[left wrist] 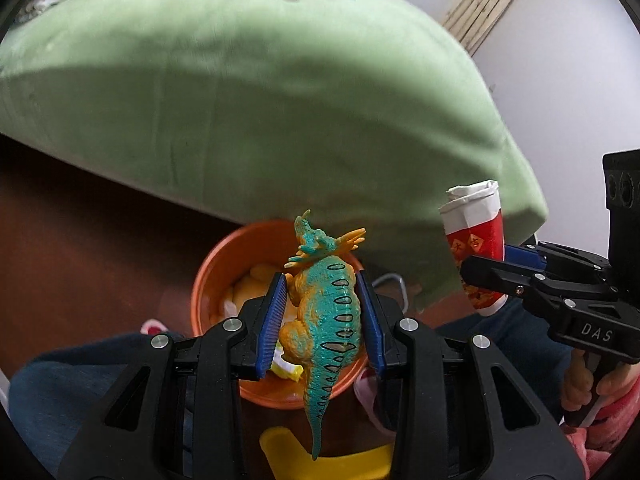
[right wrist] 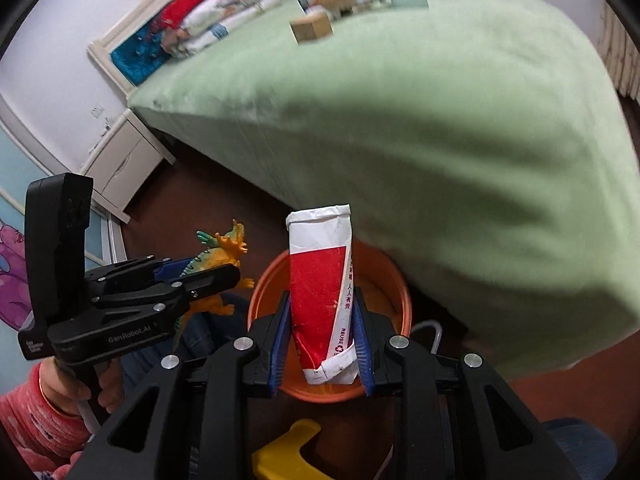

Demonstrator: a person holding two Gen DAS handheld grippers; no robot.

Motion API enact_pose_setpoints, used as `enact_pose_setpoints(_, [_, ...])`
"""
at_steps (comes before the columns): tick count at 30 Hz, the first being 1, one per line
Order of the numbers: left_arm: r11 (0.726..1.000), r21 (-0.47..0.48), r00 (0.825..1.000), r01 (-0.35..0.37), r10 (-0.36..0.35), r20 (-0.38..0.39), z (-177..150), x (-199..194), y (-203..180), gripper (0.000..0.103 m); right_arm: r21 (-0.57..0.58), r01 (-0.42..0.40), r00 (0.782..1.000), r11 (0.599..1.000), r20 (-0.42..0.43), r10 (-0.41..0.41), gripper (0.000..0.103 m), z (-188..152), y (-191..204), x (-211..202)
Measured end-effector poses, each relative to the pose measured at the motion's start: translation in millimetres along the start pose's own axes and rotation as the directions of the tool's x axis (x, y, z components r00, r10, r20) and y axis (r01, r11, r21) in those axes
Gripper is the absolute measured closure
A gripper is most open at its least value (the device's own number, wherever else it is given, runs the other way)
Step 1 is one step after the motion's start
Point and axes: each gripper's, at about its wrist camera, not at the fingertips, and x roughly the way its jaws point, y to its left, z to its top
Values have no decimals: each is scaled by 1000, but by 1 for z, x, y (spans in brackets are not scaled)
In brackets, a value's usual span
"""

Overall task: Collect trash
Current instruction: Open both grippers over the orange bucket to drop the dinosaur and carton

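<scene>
My left gripper (left wrist: 322,286) is shut on a teal and orange toy dinosaur (left wrist: 326,312), held over an orange bucket (left wrist: 208,276) on the floor. The dinosaur also shows in the right wrist view (right wrist: 218,260). My right gripper (right wrist: 320,300) is shut on a crushed red and white paper cup (right wrist: 322,296), held above the same bucket (right wrist: 400,300). The cup also shows in the left wrist view (left wrist: 476,236), to the right of the bucket. The bucket holds yellow and white items (left wrist: 248,280).
A bed with a green cover (left wrist: 280,100) fills the far side, with a small box (right wrist: 312,26) and other items on top. A white nightstand (right wrist: 124,160) stands at the left. A yellow object (right wrist: 288,456) lies on the dark floor near me.
</scene>
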Motion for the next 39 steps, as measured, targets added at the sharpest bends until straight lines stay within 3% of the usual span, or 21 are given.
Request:
enact_pose_setpoints(11, [997,-53,991,-54,47,-124,-13,51,16,68,31,18,992,999,-126,-14,75,-11,-2,43])
enact_pose_setpoints(19, [992,-87,976,-86,66,-205,-27,77,33,68,55,51,975,997,-220,-38,74,-14,-8,82])
enact_pose_setpoints(22, [992,-93,972,-84,61,-229,-30,85,36,68,63,59,968,996,-248,-42,68,-16,-10,94])
enact_pose_setpoints(23, [991,-99,970,-87,62,-233,-31,87,35,66,63,64,966,996,-253,-46,51,-16,-11,96])
enact_pose_setpoints(24, [990,-104,970,-94,67,-235,-31,87,36,57,71,82,967,994,-249,-62,42,-15,-12,96])
enact_pose_setpoints(25, [989,-108,970,-101,74,-230,-31,86,37,50,76,91,969,993,-237,-71,36,-13,-13,95])
enact_pose_setpoints(26, [988,-109,972,-110,84,-219,-30,84,36,36,79,97,971,992,-225,-77,36,-12,-14,93])
enact_pose_setpoints(27, [987,-107,974,-122,98,-206,-29,82,36,30,89,99,975,991,-205,-79,35,-9,-16,89])
enact_pose_setpoints(29, [984,-91,974,-151,133,-185,-26,77,36,29,115,101,981,988,-175,-80,25,-5,-19,82])
enact_pose_setpoints(39, [979,-66,975,-193,184,-128,-20,56,28,23,171,93,993,981,-85,-79,25,-1,-26,59])
